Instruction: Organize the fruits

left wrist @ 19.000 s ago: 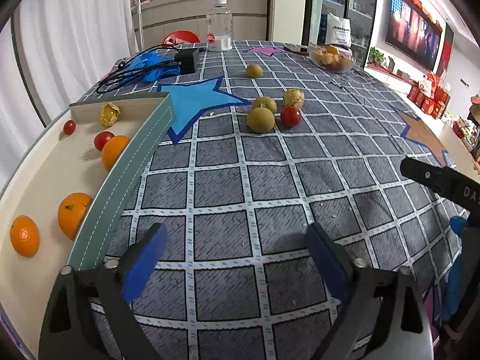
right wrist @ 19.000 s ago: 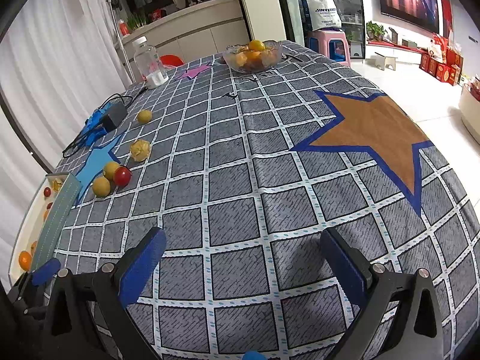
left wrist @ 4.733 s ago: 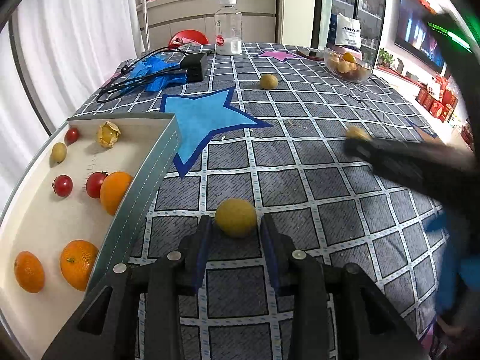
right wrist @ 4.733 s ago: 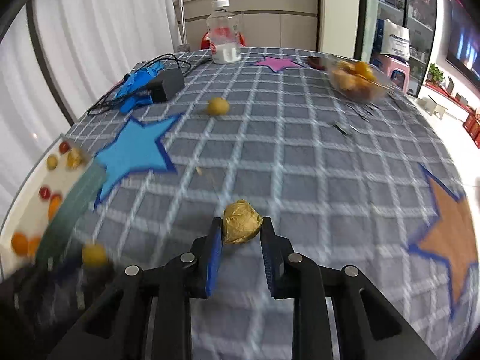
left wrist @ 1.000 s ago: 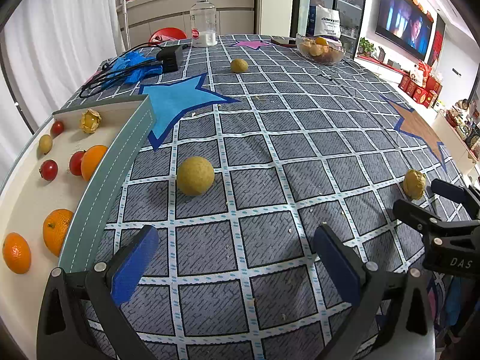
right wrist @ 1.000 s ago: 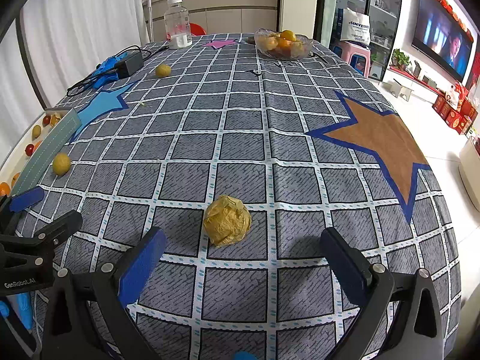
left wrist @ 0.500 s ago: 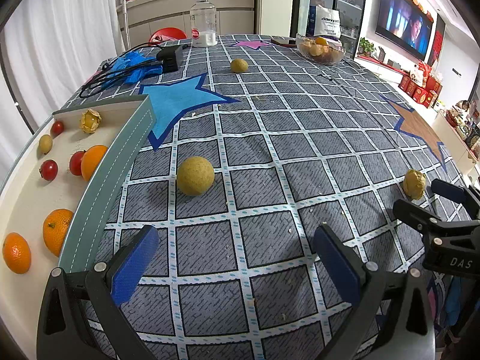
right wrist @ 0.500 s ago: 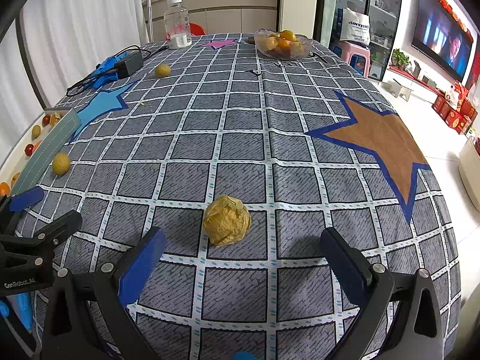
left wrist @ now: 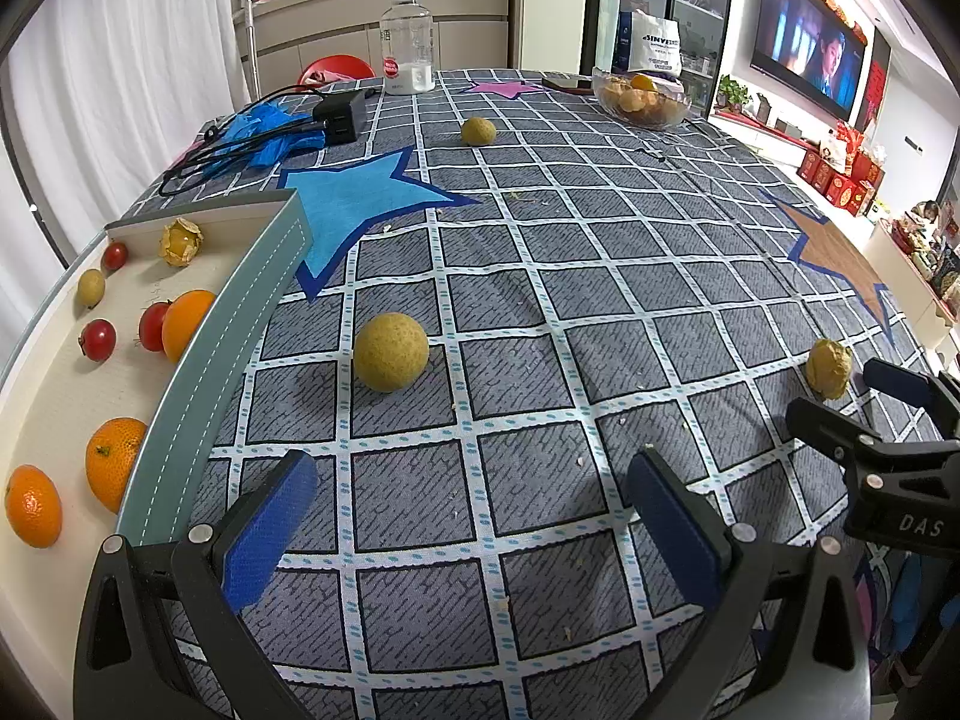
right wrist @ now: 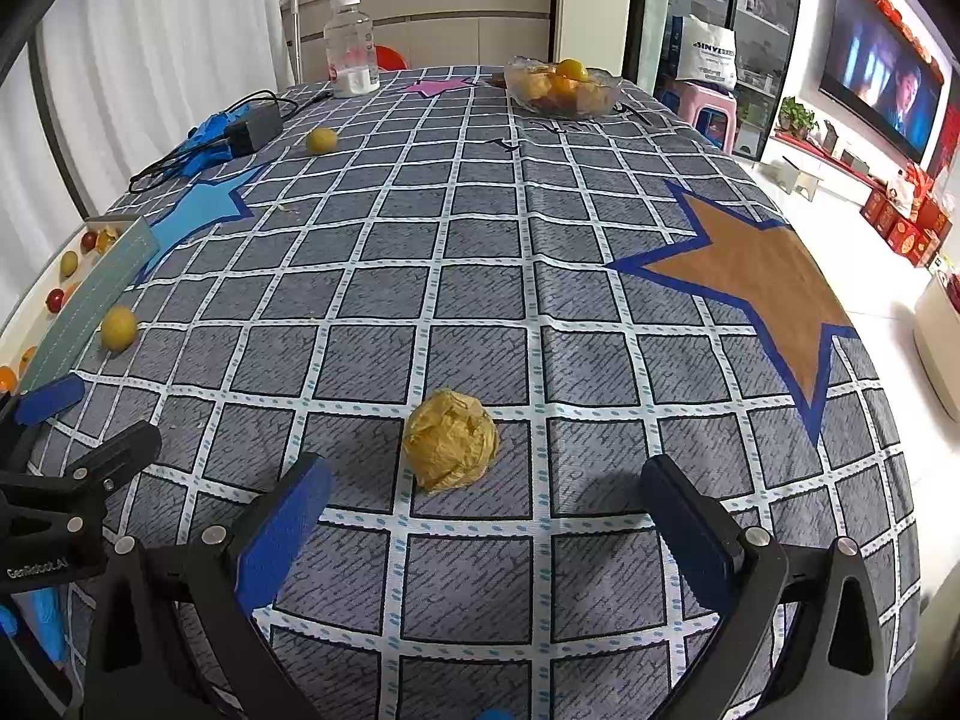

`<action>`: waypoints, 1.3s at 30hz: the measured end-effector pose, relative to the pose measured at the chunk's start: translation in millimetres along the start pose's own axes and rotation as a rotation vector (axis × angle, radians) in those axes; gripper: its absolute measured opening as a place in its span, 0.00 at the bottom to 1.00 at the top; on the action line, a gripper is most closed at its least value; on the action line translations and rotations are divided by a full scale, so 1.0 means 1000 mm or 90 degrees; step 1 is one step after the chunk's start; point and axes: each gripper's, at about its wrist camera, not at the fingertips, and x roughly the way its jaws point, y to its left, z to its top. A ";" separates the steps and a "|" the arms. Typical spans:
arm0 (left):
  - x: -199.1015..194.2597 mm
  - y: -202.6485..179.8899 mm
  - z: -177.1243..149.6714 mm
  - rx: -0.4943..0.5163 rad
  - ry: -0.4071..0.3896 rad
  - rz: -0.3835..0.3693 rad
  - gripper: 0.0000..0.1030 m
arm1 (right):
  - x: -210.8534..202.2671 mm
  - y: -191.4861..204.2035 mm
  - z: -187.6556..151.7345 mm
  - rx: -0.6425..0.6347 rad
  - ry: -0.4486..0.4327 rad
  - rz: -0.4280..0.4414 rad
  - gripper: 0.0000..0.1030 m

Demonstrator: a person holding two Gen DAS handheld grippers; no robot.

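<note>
My left gripper (left wrist: 474, 510) is open and empty, just behind a round yellow-green fruit (left wrist: 390, 351) that lies on the tablecloth beside the tray (left wrist: 240, 294). The tray holds oranges (left wrist: 33, 505), cherry tomatoes (left wrist: 97, 339), a small yellow fruit and a papery husked fruit (left wrist: 180, 242). My right gripper (right wrist: 486, 516) is open and empty, just behind a papery husked fruit (right wrist: 450, 439) on the cloth; that fruit also shows in the left wrist view (left wrist: 828, 368). Another yellow-green fruit (left wrist: 478, 131) lies far back on the table.
A glass bowl of fruit (right wrist: 561, 86) and a plastic bottle (left wrist: 408, 42) stand at the far end. A black charger with cables and blue cloth (left wrist: 282, 126) lies at the far left. The table's right edge drops to the floor (right wrist: 870, 276).
</note>
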 end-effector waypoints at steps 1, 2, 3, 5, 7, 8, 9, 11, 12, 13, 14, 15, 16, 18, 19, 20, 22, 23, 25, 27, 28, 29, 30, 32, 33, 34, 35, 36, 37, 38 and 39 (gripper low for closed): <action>0.000 0.000 0.000 0.000 0.000 0.000 1.00 | 0.000 0.000 0.000 0.000 0.000 0.000 1.00; 0.000 0.000 0.000 0.000 0.000 0.000 1.00 | 0.000 0.000 0.000 0.001 0.000 -0.001 1.00; 0.000 0.000 0.000 0.000 0.000 0.000 1.00 | 0.000 0.000 0.000 0.001 0.000 -0.002 1.00; 0.000 0.000 0.000 -0.002 0.001 0.003 1.00 | 0.000 -0.001 0.000 0.002 0.000 -0.004 1.00; 0.000 0.001 0.000 -0.006 -0.001 0.006 0.97 | 0.000 -0.001 0.001 0.001 0.000 -0.005 1.00; -0.001 0.001 0.000 -0.008 -0.005 0.008 0.92 | -0.001 -0.001 0.002 -0.001 -0.002 -0.003 0.95; -0.003 0.001 0.000 -0.008 -0.011 0.008 0.87 | -0.002 -0.001 0.001 -0.002 -0.006 -0.001 0.87; -0.006 0.000 -0.002 -0.009 -0.017 0.007 0.79 | -0.005 0.003 0.002 -0.006 -0.016 0.001 0.73; -0.008 -0.002 -0.003 -0.007 -0.020 0.004 0.71 | -0.006 0.005 0.002 -0.009 -0.019 0.002 0.63; -0.010 -0.005 -0.003 -0.003 -0.022 0.002 0.66 | -0.007 0.006 0.002 -0.012 -0.023 0.004 0.57; -0.012 -0.008 -0.004 0.004 -0.023 -0.003 0.52 | -0.008 0.008 0.002 -0.015 -0.028 0.006 0.41; -0.013 -0.011 -0.003 0.010 -0.024 -0.008 0.31 | -0.009 0.010 0.002 -0.017 -0.030 0.009 0.25; -0.014 -0.013 -0.003 0.016 -0.022 -0.014 0.20 | -0.011 0.011 0.002 -0.017 -0.032 0.013 0.25; -0.016 -0.014 -0.004 0.016 -0.014 -0.040 0.05 | -0.013 0.011 0.001 -0.010 -0.027 0.035 0.25; -0.018 -0.013 -0.005 0.012 -0.012 -0.054 0.05 | -0.015 0.010 0.001 -0.005 -0.026 0.047 0.25; -0.021 -0.012 -0.005 0.008 -0.011 -0.064 0.05 | -0.017 0.010 0.001 0.001 -0.026 0.061 0.25; -0.030 -0.011 -0.005 0.005 -0.022 -0.076 0.05 | -0.024 0.009 0.004 0.013 -0.029 0.091 0.25; -0.036 -0.009 -0.004 0.004 -0.032 -0.080 0.05 | -0.029 0.010 0.006 0.017 -0.031 0.107 0.25; -0.052 -0.004 -0.002 0.004 -0.054 -0.088 0.05 | -0.037 0.014 0.011 0.015 -0.035 0.126 0.25; -0.063 0.003 0.001 0.001 -0.069 -0.085 0.05 | -0.045 0.020 0.016 0.011 -0.044 0.139 0.25; -0.068 0.008 0.003 -0.002 -0.074 -0.087 0.05 | -0.048 0.023 0.018 0.008 -0.048 0.145 0.25; -0.073 0.013 0.004 -0.007 -0.076 -0.090 0.05 | -0.050 0.027 0.020 0.007 -0.052 0.149 0.25; -0.074 0.017 0.004 -0.010 -0.077 -0.091 0.05 | -0.052 0.029 0.022 0.005 -0.055 0.149 0.25; -0.078 0.026 0.005 -0.014 -0.080 -0.087 0.05 | -0.053 0.032 0.023 0.004 -0.058 0.151 0.25; -0.079 0.030 0.004 -0.015 -0.081 -0.085 0.05 | -0.054 0.033 0.022 0.005 -0.058 0.155 0.25; -0.081 0.034 0.003 -0.015 -0.081 -0.089 0.05 | -0.054 0.033 0.021 0.007 -0.058 0.159 0.25; -0.081 0.038 0.002 -0.016 -0.078 -0.094 0.05 | -0.054 0.033 0.020 0.007 -0.057 0.161 0.25; -0.080 0.040 0.002 -0.015 -0.076 -0.093 0.05 | -0.054 0.033 0.019 0.007 -0.057 0.162 0.25; -0.078 0.040 0.003 -0.012 -0.072 -0.087 0.05 | -0.053 0.034 0.018 0.007 -0.055 0.163 0.25; -0.073 0.039 0.005 -0.008 -0.066 -0.078 0.05 | -0.052 0.034 0.018 0.006 -0.054 0.165 0.25; -0.070 0.038 0.006 -0.006 -0.061 -0.073 0.06 | -0.052 0.035 0.017 0.006 -0.053 0.166 0.25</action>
